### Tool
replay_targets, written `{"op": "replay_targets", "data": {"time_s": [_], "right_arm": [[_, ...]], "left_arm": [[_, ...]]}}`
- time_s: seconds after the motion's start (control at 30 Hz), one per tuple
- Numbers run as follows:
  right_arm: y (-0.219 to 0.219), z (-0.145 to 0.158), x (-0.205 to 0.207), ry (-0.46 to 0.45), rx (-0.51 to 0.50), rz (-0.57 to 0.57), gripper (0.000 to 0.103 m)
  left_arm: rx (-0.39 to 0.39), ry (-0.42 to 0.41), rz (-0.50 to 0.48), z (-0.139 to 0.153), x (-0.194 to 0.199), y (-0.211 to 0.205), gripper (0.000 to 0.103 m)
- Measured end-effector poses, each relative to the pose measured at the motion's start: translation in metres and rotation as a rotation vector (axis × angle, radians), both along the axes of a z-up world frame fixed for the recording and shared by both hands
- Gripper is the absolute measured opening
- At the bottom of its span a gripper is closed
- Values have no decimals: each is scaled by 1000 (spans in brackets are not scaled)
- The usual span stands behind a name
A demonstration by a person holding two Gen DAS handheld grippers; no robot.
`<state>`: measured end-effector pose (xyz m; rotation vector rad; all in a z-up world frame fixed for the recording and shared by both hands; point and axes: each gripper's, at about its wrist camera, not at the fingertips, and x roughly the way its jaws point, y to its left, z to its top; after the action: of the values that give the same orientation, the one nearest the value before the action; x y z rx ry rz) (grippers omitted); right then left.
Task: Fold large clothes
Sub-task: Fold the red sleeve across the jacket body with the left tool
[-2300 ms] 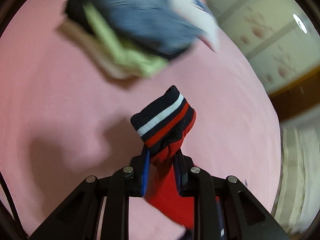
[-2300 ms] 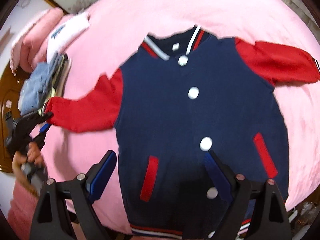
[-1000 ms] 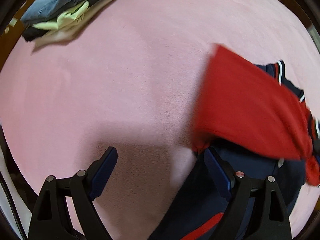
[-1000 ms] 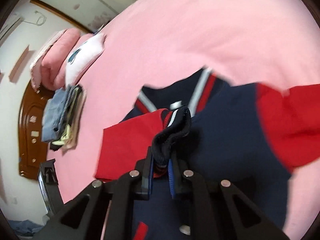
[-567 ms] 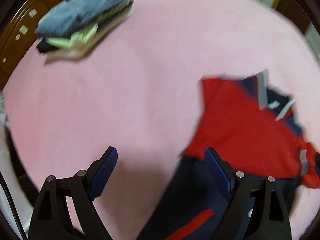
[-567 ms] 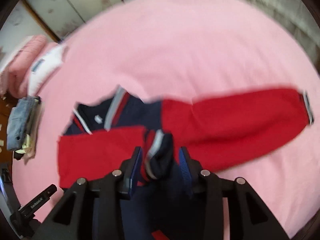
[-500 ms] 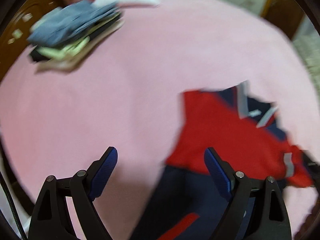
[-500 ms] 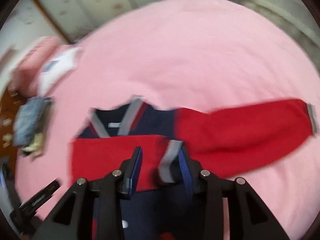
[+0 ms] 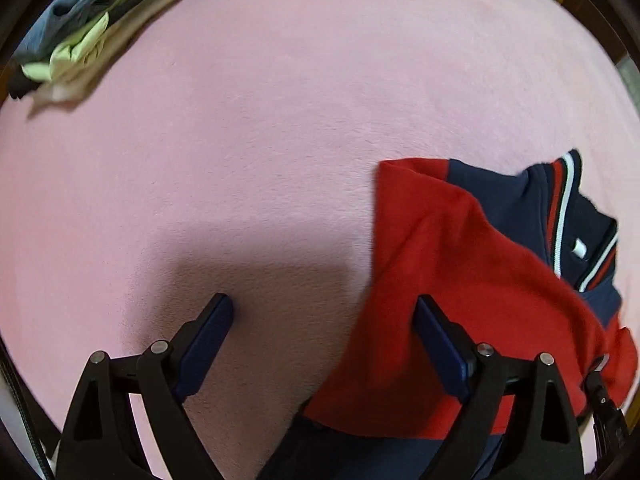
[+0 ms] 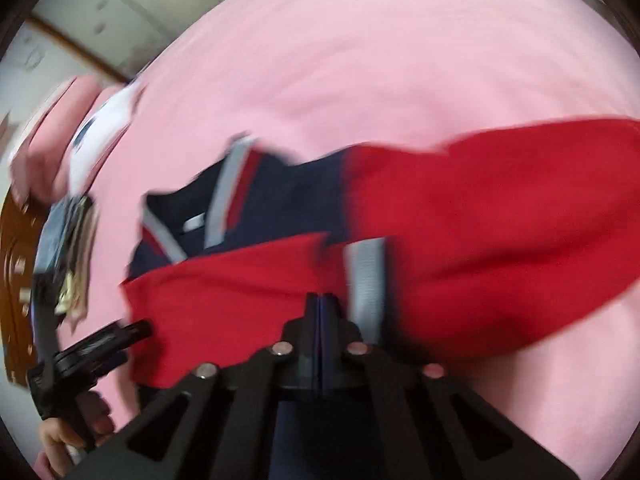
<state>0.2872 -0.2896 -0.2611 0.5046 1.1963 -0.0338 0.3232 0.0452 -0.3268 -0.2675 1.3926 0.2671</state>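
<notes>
A navy varsity jacket (image 9: 516, 208) with red sleeves lies face up on a pink blanket (image 9: 280, 120). One red sleeve, the folded sleeve (image 9: 460, 300), now lies across the jacket's chest, its striped cuff (image 10: 366, 280) resting just beyond the right gripper (image 10: 322, 300). A second ago that cuff was pinched in the right gripper; its jaws opened to drop it and have just closed again, pads pressed flat together with nothing between them. So the first sleeve fold looks done.

The other red sleeve, the outstretched sleeve (image 10: 520, 220), still runs out sideways from the jacket, ahead and to the right of the right gripper. Folding it in seems the likely next step.

The left gripper (image 9: 324, 332) hangs pointing straight down with its jaws wide and empty. One blue pad is over bare blanket, the other over the edge of the folded sleeve, and earlier it was farther out over the blanket.

Beyond it, at the far left, sits a stack of folded clothes (image 9: 92, 28).

The right wrist view is badly smeared by motion. The jacket's lower half and buttons are hidden behind both grippers, and the outstretched sleeve's cuff is cut off.
</notes>
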Motion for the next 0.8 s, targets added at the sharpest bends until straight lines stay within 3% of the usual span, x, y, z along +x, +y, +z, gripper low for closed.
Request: {"op": "replay_targets", "data": {"time_s": [0.1, 0.2, 0.3, 0.4, 0.5, 0.6, 0.67, 0.73, 0.8], "right_arm": [[-25, 17, -14, -11, -168, -119, 7], [-37, 31, -21, -95, -14, -118, 7], [-8, 44, -19, -165, 89, 24, 6], [36, 36, -2, -139, 211, 198, 6], [66, 27, -2, -93, 152, 245, 7], [59, 15, -5, -60, 67, 103, 6], [36, 7, -15, -35, 88, -48, 2], [15, 7, -30, -70, 151, -155, 2], [9, 17, -46, -77, 51, -222, 3]], "left_arm": [[12, -25, -2, 6, -7, -1, 88], [-4, -62, -22, 25, -17, -13, 81], [-44, -100, -117, 38, -28, -35, 81], [-52, -63, -206, 28, -31, -56, 81], [-4, 35, -237, 2, -29, -62, 81], [-60, 32, -210, -7, -28, -50, 82], [-72, 27, -221, -7, -26, -37, 82], [-70, 13, -251, -5, -22, -31, 82], [-104, -13, -279, -4, -23, -29, 82]]}}
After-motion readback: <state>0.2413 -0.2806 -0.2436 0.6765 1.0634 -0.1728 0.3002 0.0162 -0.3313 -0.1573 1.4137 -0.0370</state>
